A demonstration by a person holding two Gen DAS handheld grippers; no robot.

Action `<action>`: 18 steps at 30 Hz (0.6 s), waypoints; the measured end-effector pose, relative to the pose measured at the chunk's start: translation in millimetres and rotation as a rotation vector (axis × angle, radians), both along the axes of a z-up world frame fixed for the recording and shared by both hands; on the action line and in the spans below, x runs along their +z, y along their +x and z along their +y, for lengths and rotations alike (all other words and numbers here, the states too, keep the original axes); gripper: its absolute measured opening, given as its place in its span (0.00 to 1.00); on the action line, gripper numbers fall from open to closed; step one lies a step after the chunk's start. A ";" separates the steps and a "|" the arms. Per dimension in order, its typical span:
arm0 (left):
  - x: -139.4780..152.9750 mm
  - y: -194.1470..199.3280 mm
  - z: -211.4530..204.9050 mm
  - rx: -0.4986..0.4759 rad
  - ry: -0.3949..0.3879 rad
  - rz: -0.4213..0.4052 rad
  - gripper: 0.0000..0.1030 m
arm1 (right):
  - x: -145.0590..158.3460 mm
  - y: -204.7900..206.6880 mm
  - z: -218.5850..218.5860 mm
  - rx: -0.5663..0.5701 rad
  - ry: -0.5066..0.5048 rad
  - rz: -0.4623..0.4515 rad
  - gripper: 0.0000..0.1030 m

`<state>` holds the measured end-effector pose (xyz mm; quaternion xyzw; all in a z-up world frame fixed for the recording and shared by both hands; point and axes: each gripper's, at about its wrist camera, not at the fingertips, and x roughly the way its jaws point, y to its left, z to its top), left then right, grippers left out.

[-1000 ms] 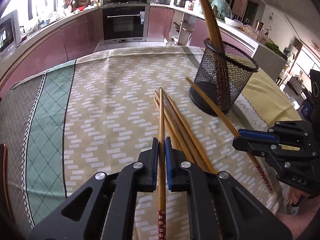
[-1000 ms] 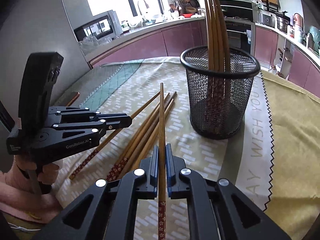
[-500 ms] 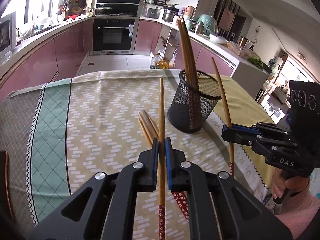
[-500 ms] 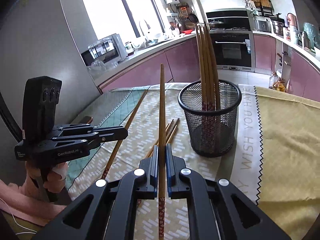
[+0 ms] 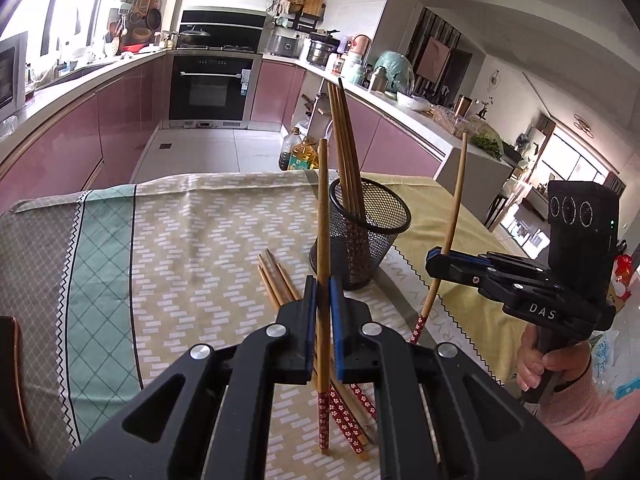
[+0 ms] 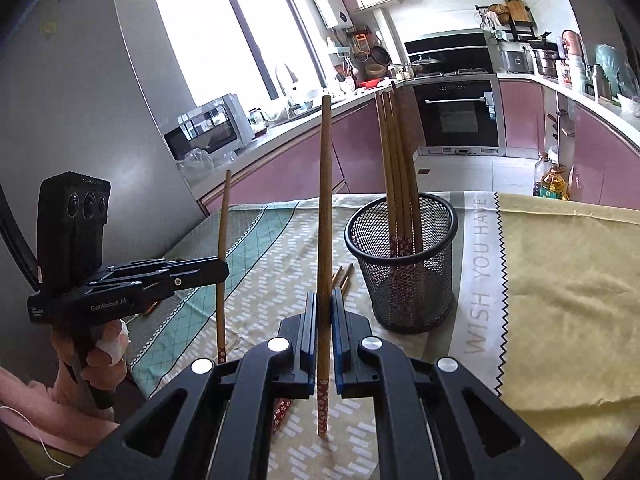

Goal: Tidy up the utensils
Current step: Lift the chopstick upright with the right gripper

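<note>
Wooden chopsticks, 1 per gripper: the left gripper [image 5: 321,322] clamps a chopstick [image 5: 322,240] and the right gripper [image 6: 323,330] clamps another chopstick [image 6: 325,216], both tip-up, probably for dropping into the mesh holder [image 6: 404,276]. Spare chopsticks [image 5: 276,280] lie on the tablecloth [image 5: 192,248].

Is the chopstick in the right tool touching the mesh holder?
Apart. The right wrist view shows the chopstick clamped upright in the right tool, with bare tablecloth visible between it and the mesh holder.
</note>
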<state>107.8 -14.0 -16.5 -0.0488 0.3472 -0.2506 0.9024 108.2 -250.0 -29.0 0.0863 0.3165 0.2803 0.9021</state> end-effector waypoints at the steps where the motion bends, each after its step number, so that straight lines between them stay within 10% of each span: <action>1: 1.5 -0.6 0.7 -0.001 -0.005 -0.003 0.07 | 1.0 0.1 -1.1 0.000 0.003 -0.003 0.06; 18: 28.8 -7.6 8.3 -0.008 -0.065 -0.069 0.07 | 18.9 0.9 -8.4 -0.027 0.014 -0.065 0.06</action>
